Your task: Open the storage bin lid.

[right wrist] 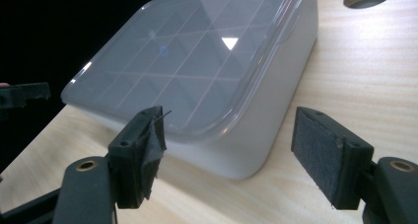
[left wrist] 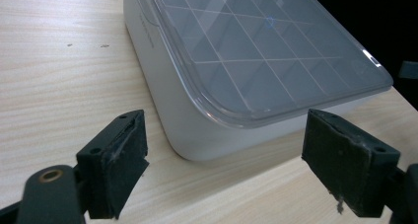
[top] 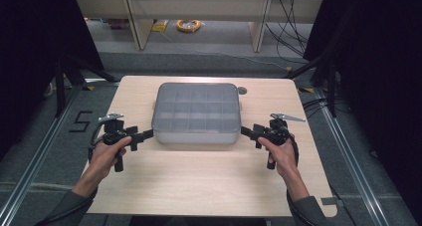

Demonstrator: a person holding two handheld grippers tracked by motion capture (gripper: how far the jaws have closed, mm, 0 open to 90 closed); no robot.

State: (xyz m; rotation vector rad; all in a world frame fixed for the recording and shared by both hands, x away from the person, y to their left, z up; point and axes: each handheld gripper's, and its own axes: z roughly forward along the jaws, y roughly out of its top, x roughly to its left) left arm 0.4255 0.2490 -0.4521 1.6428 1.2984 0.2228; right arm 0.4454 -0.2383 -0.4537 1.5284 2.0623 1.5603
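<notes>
While both tools (top: 149,134) (top: 244,131) gape, box (top: 196,114) corners sit between jaws, untouched.

Pale grey box (top: 197,131), clear gridded lid, light wood-grain table (top: 199,181), black tongs (left wrist: 224,160)

The high view looks forward and down from above the person's side, taking in the whole table (top: 199,186). The 2 gripper views sit low and close — each looks along its own jaws at a near corner of the divided box (top: 196,114), (left wrist: 236,61), (right wrist: 197,71) — from opposite sides.
</notes>
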